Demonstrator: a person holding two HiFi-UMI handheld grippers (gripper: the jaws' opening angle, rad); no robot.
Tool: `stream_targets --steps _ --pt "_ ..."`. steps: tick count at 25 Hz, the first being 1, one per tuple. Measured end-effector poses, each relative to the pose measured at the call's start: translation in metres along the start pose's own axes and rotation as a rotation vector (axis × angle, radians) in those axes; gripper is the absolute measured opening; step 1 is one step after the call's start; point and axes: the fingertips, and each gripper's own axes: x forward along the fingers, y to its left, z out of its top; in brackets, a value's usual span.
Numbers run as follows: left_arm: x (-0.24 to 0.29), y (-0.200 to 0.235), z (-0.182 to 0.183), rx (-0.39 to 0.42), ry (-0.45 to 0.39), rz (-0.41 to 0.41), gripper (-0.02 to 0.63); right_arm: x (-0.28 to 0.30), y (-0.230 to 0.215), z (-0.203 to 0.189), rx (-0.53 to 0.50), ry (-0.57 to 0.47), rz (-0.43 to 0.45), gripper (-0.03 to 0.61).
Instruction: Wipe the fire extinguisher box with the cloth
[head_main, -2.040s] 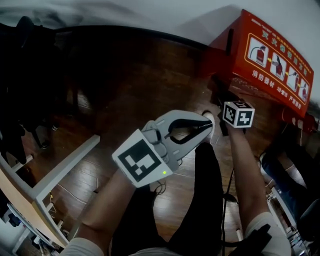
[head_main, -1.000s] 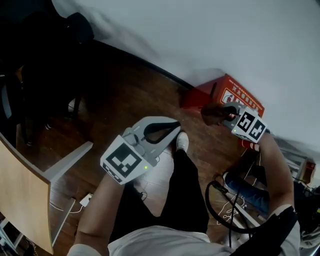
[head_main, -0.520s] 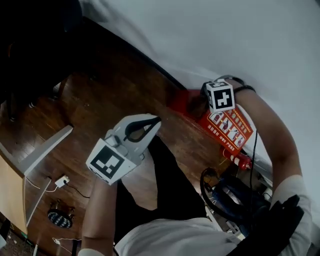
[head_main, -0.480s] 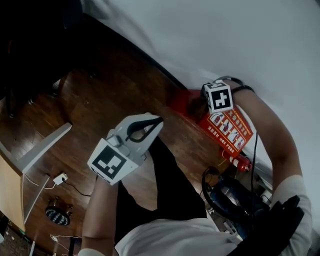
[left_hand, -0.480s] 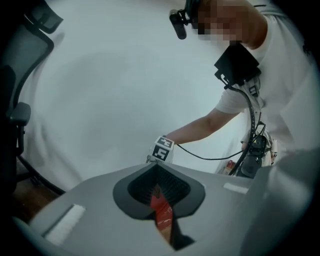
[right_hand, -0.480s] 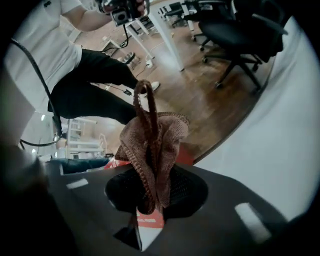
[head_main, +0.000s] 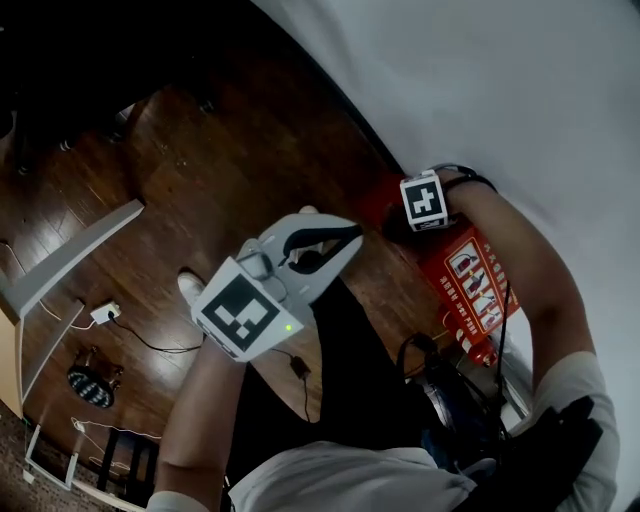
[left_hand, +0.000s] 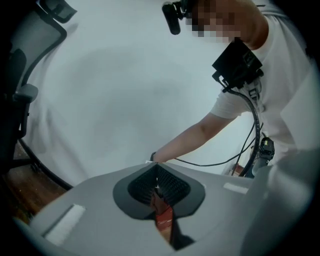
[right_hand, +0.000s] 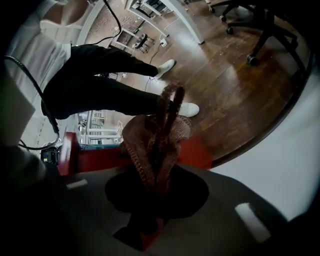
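Note:
The red fire extinguisher box (head_main: 470, 285) stands against the white wall, its printed face showing at the right of the head view. My right gripper (right_hand: 160, 150) is shut on a brown knitted cloth (right_hand: 150, 140), which bunches over its fingers and hangs just above the box's red top (right_hand: 97, 161). In the head view only that gripper's marker cube (head_main: 423, 200) shows, at the box's upper end. My left gripper (head_main: 350, 237) hovers over the floor to the left of the box, shut with nothing in it. In the left gripper view its ribbed pads (left_hand: 170, 186) meet.
The box sits where dark wood floor (head_main: 230, 170) meets the wall. A white desk leg (head_main: 70, 262) and floor cables (head_main: 130, 335) lie at the left. A black cable coil (head_main: 440, 385) sits beside my legs. Office chair bases (right_hand: 260, 35) stand farther out.
The head view swung toward the wall. My right gripper carried the cloth from in front of the box up to its top end. The left gripper stayed shut, drifting slightly.

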Motion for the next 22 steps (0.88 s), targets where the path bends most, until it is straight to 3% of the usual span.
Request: stream_targets --steps 8,14,18,22 --pt "0.007 0.027 -0.045 -0.087 0.046 0.024 0.0 0.09 -0.074 0.005 -0.024 0.181 0.038 0.081" --pt "0.018 0.049 -0.077 -0.139 0.065 0.063 0.0 0.141 -0.127 -0.004 0.02 0.282 -0.002 0.081" --pt "0.022 0.068 -0.094 -0.161 0.025 0.091 0.0 0.176 -0.155 -0.007 0.109 0.256 -0.015 0.081" --pt "0.013 0.081 -0.101 -0.152 0.01 0.106 0.0 0.18 -0.179 0.01 0.185 0.127 -0.074 0.081"
